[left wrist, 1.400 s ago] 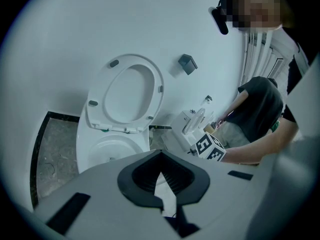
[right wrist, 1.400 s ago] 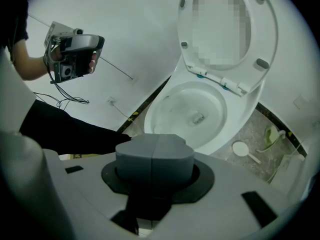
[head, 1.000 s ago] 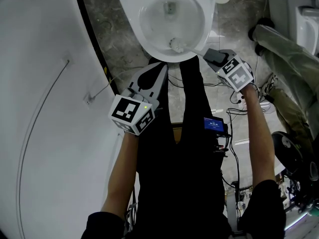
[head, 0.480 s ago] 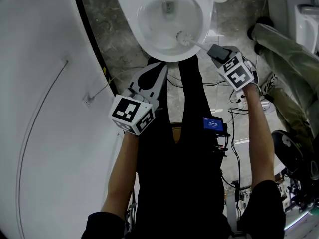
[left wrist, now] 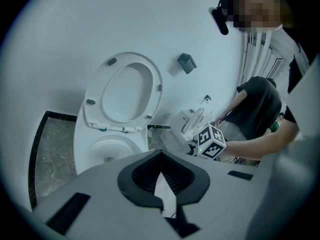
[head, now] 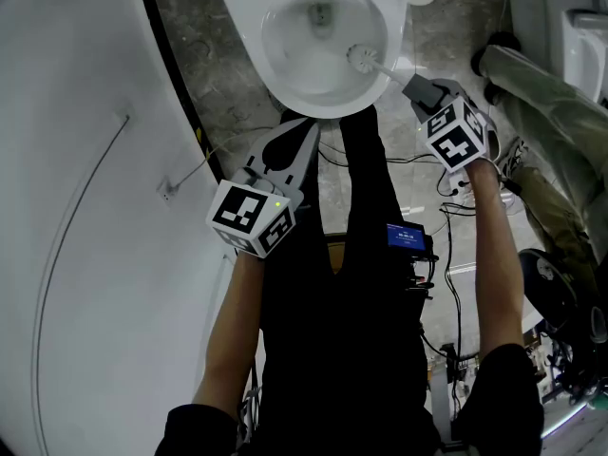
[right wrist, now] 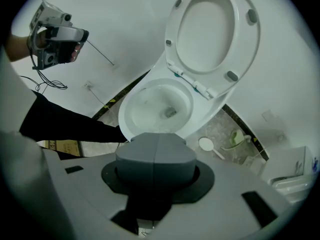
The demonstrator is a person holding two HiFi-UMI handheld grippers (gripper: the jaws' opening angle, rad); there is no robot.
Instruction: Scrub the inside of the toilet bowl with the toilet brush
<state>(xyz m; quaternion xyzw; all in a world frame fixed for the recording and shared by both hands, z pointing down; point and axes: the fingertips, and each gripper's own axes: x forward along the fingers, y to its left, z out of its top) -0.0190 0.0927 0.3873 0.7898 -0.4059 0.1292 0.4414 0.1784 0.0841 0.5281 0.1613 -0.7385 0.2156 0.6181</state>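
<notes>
My right gripper (head: 415, 88) has its jaws clenched on the thin white handle of the white toilet brush (head: 361, 58). In the right gripper view the two grey pads meet flush, with no gap between them. The round bristle head sits inside the white ceramic toilet bowl (head: 242, 8), against the inner wall on the right side, just below the rim and to the right of the drain opening. The handle slants out over the rim, down to my gripper.

My left gripper (head: 310, 127) hangs near the front edge of the bowl, apart from it. Its jaws are drawn together to a point and grasp nothing.

The white oval toilet seat (right wrist: 215, 29) stands raised behind the bowl. Grey marbled floor (head: 190, 27) surrounds the base, and a curved white wall (head: 76, 207) runs along my left.
</notes>
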